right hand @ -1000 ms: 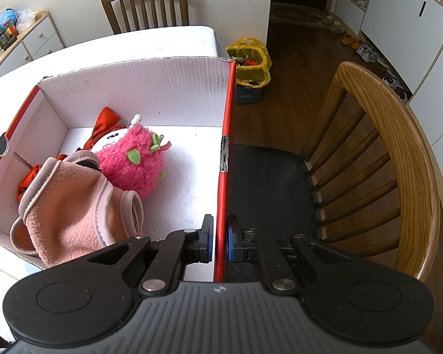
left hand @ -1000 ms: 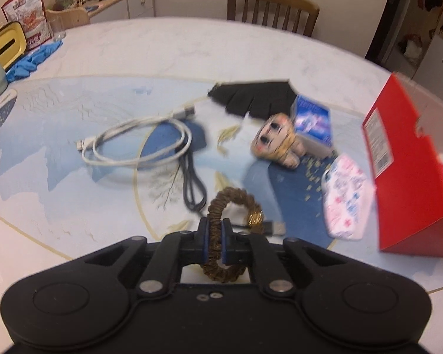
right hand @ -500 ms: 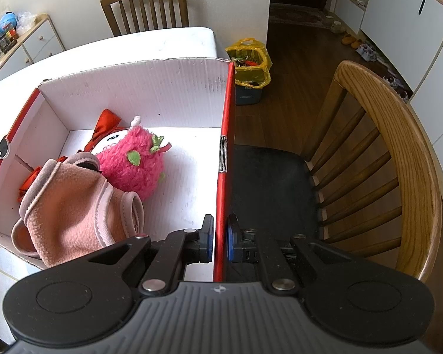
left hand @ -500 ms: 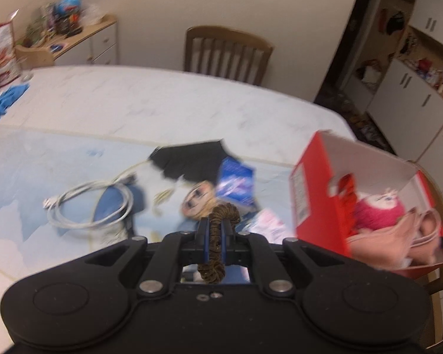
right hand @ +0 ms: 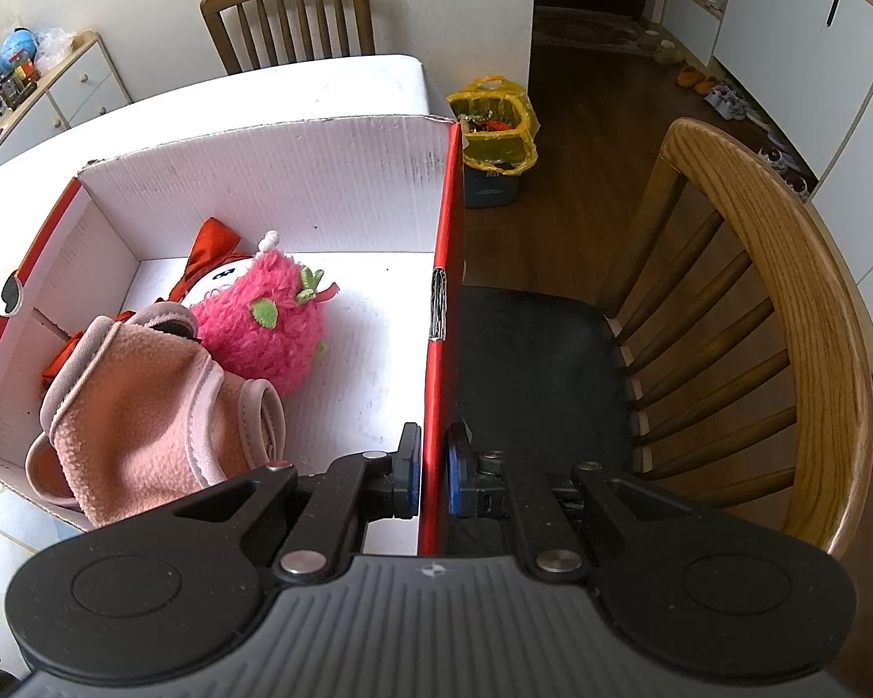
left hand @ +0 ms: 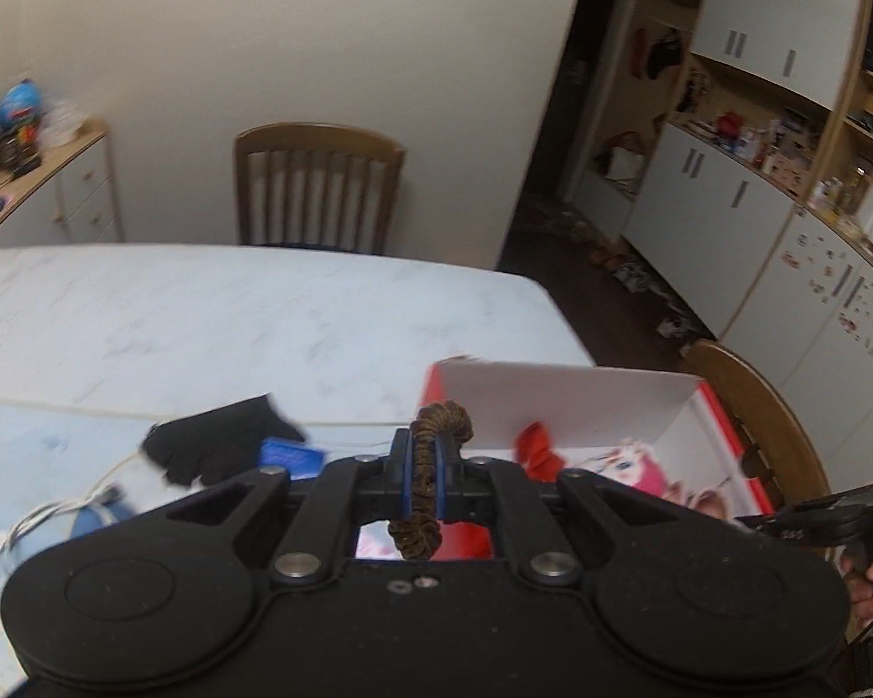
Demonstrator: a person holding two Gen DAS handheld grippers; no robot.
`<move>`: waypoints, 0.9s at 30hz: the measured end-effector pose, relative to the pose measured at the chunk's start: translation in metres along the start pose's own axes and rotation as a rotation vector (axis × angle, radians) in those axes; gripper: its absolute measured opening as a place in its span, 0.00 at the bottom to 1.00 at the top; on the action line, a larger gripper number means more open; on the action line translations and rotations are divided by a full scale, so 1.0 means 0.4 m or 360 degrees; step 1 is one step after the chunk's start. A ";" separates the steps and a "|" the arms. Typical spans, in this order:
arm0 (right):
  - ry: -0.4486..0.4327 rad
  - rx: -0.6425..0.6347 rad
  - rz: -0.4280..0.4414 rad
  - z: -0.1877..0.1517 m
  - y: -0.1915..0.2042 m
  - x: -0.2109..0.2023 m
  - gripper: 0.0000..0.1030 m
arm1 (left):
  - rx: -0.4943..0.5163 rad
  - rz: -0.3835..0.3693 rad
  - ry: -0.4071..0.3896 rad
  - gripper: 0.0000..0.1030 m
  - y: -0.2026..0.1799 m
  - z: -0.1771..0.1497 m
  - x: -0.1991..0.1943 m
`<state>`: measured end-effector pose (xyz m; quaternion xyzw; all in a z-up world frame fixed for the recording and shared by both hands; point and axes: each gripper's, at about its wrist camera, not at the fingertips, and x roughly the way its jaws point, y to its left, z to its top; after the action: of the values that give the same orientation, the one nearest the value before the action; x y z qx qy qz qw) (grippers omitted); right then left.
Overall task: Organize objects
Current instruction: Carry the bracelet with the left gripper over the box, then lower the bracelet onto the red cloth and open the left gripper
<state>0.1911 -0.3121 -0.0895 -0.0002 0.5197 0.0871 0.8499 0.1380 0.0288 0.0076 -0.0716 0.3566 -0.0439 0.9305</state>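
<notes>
Brown scrunchie (left hand: 430,483) is pinched in the left gripper (left hand: 423,480), near the red box (right hand: 343,174). Right gripper (right hand: 433,477) clamps the box wall (right hand: 443,302), steadying it. Release only once clear above the open floor beside the pink plush (right hand: 262,320).

Left gripper body hides the red box's (left hand: 559,384) near half; white cable (left hand: 35,515) at nine o'clock is blurred and cut off.

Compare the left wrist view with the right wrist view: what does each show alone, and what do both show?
Left wrist only: the left gripper shut on a brown braided scrunchie, a black fringed cloth and a white coiled cable.
Right wrist only: the right gripper clamping the box wall, a pink fleece garment and a yellow bag.
Both: the red cardboard box.
</notes>
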 end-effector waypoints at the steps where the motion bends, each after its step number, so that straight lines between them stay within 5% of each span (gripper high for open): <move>1: 0.0000 0.0001 0.0003 0.000 -0.001 0.000 0.08 | 0.0020 -0.0014 0.0000 0.04 -0.017 0.005 0.009; 10: -0.0002 -0.0001 0.0015 -0.001 -0.003 0.000 0.08 | 0.0173 -0.0126 0.0097 0.04 -0.150 0.011 0.112; 27: -0.0004 0.0018 0.0045 0.001 -0.008 0.001 0.09 | 0.0312 -0.0085 0.0397 0.05 -0.226 -0.079 0.269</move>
<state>0.1921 -0.3153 -0.0898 0.0120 0.5192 0.0963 0.8491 0.1941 -0.0779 -0.0714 0.0159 0.4613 -0.1119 0.8800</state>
